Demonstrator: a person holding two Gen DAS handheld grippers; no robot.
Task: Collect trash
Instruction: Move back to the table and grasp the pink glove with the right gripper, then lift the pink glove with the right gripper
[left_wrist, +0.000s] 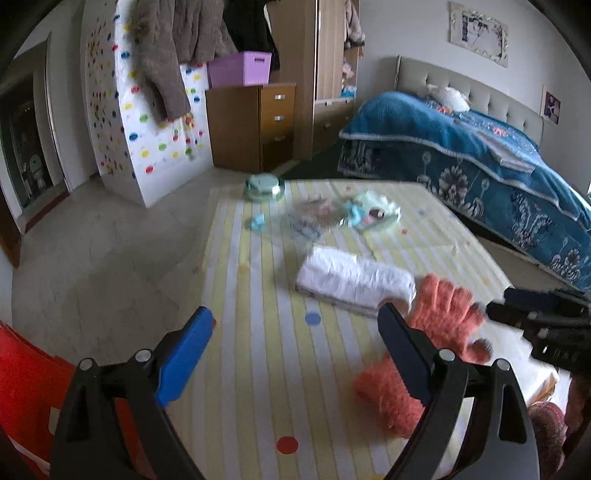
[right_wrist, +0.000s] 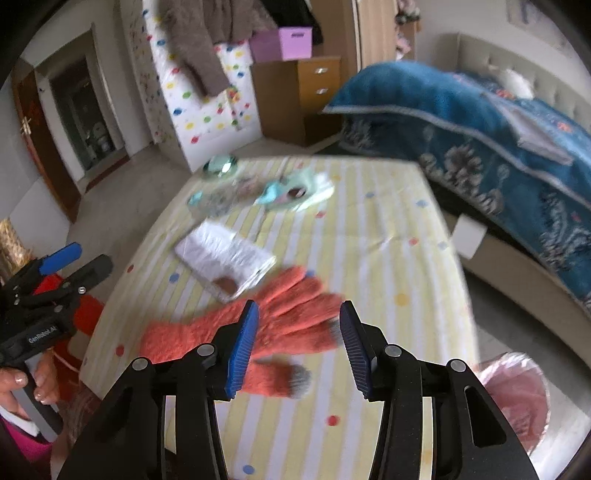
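A table with a yellow striped dotted cloth (left_wrist: 258, 332) (right_wrist: 388, 229) holds a white crumpled wrapper pack (left_wrist: 351, 278) (right_wrist: 225, 254), clear and mint plastic wrappers (left_wrist: 373, 214) (right_wrist: 291, 192), a small blue scrap (left_wrist: 256, 222) and an orange fuzzy glove (left_wrist: 436, 321) (right_wrist: 295, 317). My left gripper (left_wrist: 295, 332) is open and empty above the near part of the table, the glove by its right finger. My right gripper (right_wrist: 299, 325) is open and empty just above the glove. The right gripper also shows in the left wrist view (left_wrist: 535, 317), the left gripper in the right wrist view (right_wrist: 74, 266).
A glass ashtray-like dish (left_wrist: 264, 186) (right_wrist: 221, 168) stands at the table's far edge. A red chair (left_wrist: 26, 387) is at the left. A pink bag (right_wrist: 513, 395) hangs at the table's right near corner. A bed with blue cover (left_wrist: 480, 162) lies to the right.
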